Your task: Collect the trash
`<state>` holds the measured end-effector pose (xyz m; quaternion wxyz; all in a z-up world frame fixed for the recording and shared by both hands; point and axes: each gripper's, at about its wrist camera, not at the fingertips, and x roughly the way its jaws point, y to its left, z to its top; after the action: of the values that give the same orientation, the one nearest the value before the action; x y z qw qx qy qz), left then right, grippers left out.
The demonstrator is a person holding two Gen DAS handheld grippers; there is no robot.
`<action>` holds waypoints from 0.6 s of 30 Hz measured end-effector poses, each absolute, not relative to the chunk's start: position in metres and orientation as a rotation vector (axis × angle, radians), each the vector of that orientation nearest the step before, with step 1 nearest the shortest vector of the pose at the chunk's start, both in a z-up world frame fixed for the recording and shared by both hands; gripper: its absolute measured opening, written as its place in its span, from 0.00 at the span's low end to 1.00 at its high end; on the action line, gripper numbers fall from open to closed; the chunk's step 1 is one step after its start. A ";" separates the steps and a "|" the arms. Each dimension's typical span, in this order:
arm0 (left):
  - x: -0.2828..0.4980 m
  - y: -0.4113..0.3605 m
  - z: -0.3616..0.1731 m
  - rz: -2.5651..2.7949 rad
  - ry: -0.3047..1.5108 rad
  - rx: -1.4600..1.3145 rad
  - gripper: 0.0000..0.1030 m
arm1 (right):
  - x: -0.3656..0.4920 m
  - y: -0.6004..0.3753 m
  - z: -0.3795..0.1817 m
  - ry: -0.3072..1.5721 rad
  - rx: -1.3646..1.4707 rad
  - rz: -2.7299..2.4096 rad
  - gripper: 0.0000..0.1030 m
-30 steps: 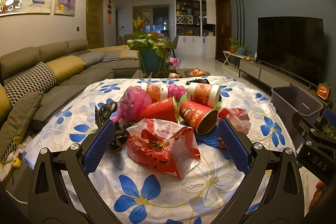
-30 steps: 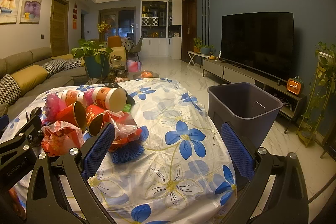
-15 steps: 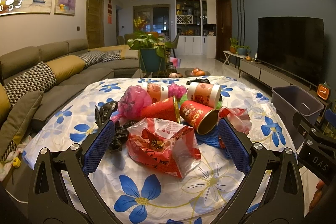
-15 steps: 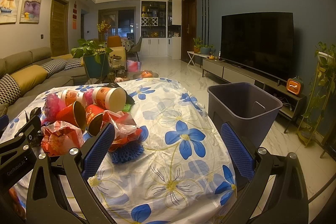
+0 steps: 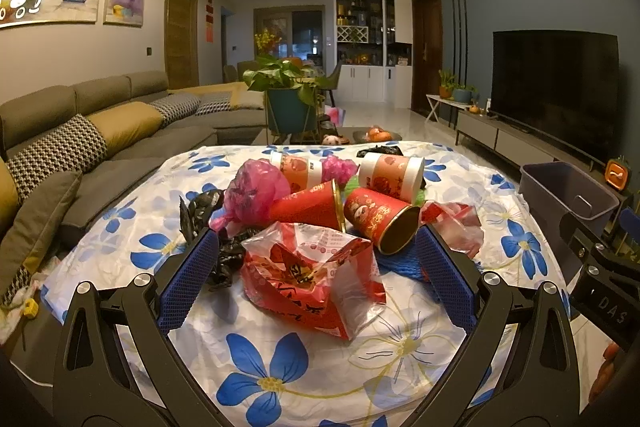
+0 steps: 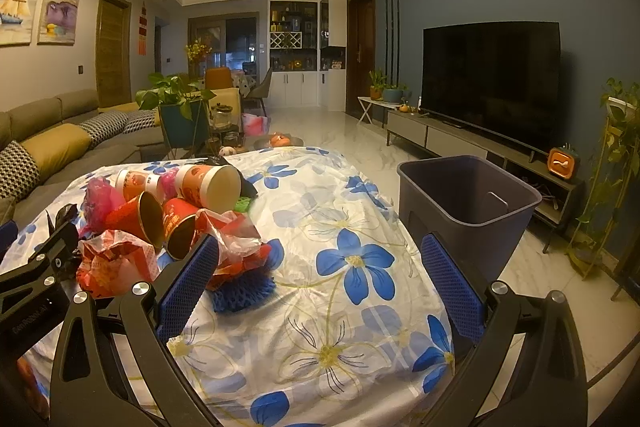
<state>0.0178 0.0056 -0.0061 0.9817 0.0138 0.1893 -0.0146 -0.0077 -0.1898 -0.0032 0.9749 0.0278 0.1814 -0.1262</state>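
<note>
A pile of trash lies on the flowered tablecloth (image 5: 280, 359): a crumpled red plastic bag (image 5: 308, 275), red paper cups (image 5: 376, 219), white-and-orange cups (image 5: 392, 175), a pink bag (image 5: 252, 191), black plastic (image 5: 200, 207) and a blue foam net (image 6: 244, 291). My left gripper (image 5: 318, 267) is open, its fingers on either side of the red bag and just short of it. My right gripper (image 6: 320, 267) is open and empty over the cloth, right of the pile (image 6: 168, 219). A grey bin (image 6: 468, 203) stands by the table's right edge.
A sofa with cushions (image 5: 80, 147) runs along the left. A potted plant (image 5: 288, 95) stands behind the table. A TV on a low cabinet (image 6: 488, 95) lines the right wall. A plant stand (image 6: 616, 163) is right of the bin.
</note>
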 end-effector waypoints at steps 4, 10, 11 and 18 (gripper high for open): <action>0.022 0.009 -0.010 -0.026 0.385 0.015 0.95 | 0.000 -0.186 -0.011 0.364 0.053 -0.254 0.95; 0.033 0.023 -0.019 0.001 0.398 -0.008 0.94 | 0.010 -0.182 -0.018 0.333 0.066 -0.202 0.95; 0.034 0.025 -0.020 0.004 0.398 -0.010 0.94 | 0.011 -0.182 -0.018 0.331 0.069 -0.197 0.95; 0.045 0.049 -0.032 0.030 0.394 -0.051 0.91 | 0.042 -0.174 -0.034 0.401 0.091 -0.051 0.95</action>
<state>0.0448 0.0490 -0.0321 0.9803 -0.0256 0.1955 0.0149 0.0417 -0.1738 -0.0343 0.9786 0.0452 0.1989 -0.0253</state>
